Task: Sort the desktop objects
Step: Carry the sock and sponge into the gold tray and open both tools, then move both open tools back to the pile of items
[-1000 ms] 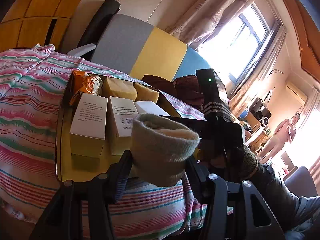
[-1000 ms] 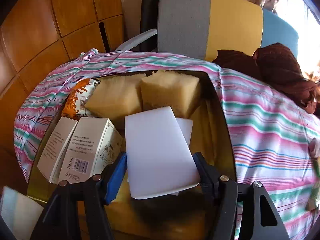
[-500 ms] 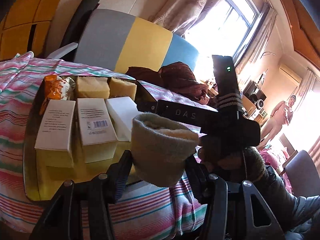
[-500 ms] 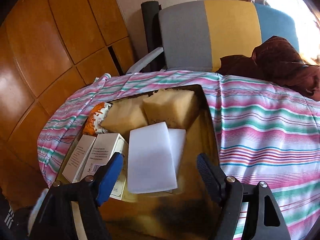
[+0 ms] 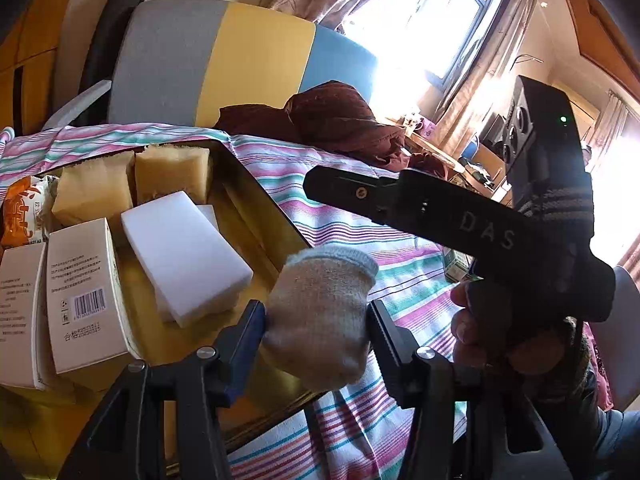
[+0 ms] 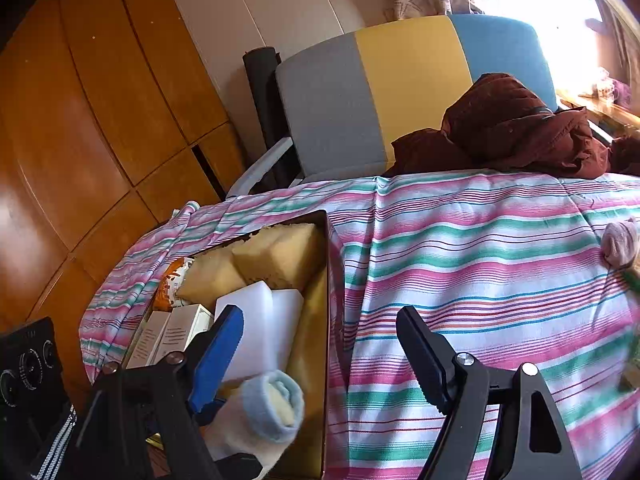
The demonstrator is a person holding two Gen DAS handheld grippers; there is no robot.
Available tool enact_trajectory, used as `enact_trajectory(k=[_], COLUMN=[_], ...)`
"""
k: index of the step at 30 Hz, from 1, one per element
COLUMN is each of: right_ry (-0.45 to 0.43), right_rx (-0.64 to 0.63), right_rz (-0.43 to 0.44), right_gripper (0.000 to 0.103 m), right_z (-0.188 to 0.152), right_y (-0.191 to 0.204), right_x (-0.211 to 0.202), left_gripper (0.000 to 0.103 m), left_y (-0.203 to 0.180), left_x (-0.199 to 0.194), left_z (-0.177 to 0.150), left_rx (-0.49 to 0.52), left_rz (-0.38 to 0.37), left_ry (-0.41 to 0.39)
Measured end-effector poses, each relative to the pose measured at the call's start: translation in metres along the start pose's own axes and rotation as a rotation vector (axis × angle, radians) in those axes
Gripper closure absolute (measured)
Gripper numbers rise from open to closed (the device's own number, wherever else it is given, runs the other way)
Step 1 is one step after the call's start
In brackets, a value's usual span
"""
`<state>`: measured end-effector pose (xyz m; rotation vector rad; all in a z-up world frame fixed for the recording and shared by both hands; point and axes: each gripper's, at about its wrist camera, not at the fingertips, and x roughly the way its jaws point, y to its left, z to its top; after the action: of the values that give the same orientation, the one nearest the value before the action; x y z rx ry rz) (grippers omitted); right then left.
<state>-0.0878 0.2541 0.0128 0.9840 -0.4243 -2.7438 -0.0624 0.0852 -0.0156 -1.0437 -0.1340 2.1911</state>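
In the left wrist view, the left hand-held gripper (image 5: 316, 316) was clamped on a rolled sock (image 5: 320, 312), which hung just over the near right edge of the yellow tray (image 5: 256, 208). The tray lay on the striped cloth (image 5: 360, 236) and held two white sponges (image 5: 184, 248), two yellow sponges (image 5: 132, 184), two white boxes (image 5: 80, 296) and an orange packet (image 5: 20, 212). Bare tray floor showed only on the near right side, beside the white sponges. The step in hand looked like setting the sock down there. Doing it well would mean lowering the sock into that bare patch, clear of the tray wall, before parting the jaws, so the roll could not tip out onto the cloth.

In the right wrist view, the right hand-held gripper (image 6: 320, 352) stood with its jaws apart and empty, above the tray's right wall and the cloth. The sock showed at the lower left, close to its blue left finger (image 6: 216, 356). It had best keep right, out of the way. A pink sock (image 6: 620, 242) lay far right on the cloth, probably the next thing to collect.
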Motion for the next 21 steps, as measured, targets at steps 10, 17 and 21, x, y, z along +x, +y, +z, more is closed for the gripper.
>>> enact_trajectory(k=[10,17,21], right_ry=[-0.026,-0.047,-0.064], right_rx=[-0.033,-0.01,0.027], right_rz=[0.009,-0.019,-0.056], right_gripper=[0.023,0.021,0.017], right_z=[-0.002,-0.012,-0.02], right_y=[0.0,-0.021,-0.048], right_x=[-0.008,-0.019,-0.03], left_gripper=[0.051,0.042,0.036], left_y=[-0.001,0.001,0.007], left_x=[0.006,-0.012,-0.011], left_z=[-0.009,-0.009,-0.007], left_rx=[0.001,-0.089,-0.151], left_rz=[0.101,-0.036,-0.079], left_ry=[-0.013,-0.085,-0.081])
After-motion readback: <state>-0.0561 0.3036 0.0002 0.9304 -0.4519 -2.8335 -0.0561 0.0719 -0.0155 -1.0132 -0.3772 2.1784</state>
